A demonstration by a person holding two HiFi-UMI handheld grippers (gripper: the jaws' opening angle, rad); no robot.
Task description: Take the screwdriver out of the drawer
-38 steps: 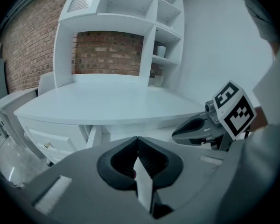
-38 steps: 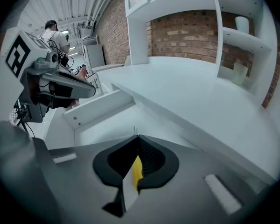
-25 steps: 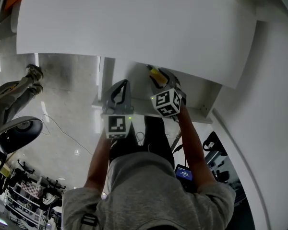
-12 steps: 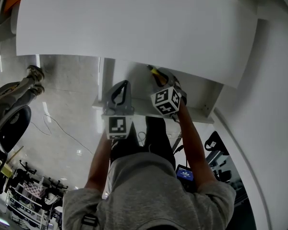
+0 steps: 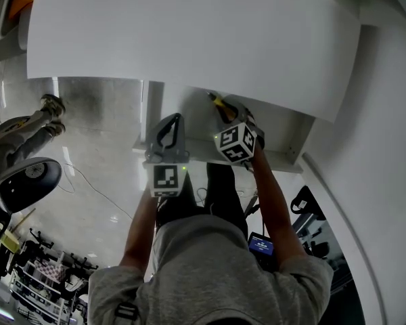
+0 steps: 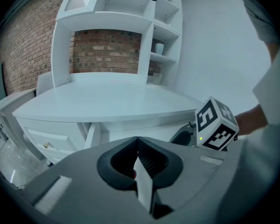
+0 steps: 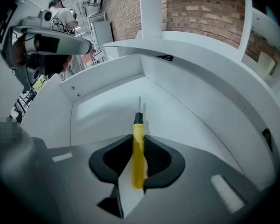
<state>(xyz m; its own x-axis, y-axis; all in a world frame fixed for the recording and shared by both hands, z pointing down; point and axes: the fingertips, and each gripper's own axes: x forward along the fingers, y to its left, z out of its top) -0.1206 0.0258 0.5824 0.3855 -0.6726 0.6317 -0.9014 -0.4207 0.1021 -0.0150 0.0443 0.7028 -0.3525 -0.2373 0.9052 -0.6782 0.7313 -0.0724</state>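
The screwdriver has a yellow handle and a thin metal shaft that points toward the far wall of the open white drawer. My right gripper reaches down into the drawer. Its jaws are closing, with the handle between them and both pads on it. In the head view the yellow handle shows just beyond the right gripper, below the desk top's edge. My left gripper hangs over the drawer's front rim. Its jaws are shut and hold nothing.
The white desk top overhangs the back of the drawer. A white shelf unit stands on the desk against a brick wall. A dark chair stands on the glossy floor at the left. A person stands far back.
The right gripper's marker cube has shifted very slightly; the left gripper has kept its place. The dark chair at the left has swung about.
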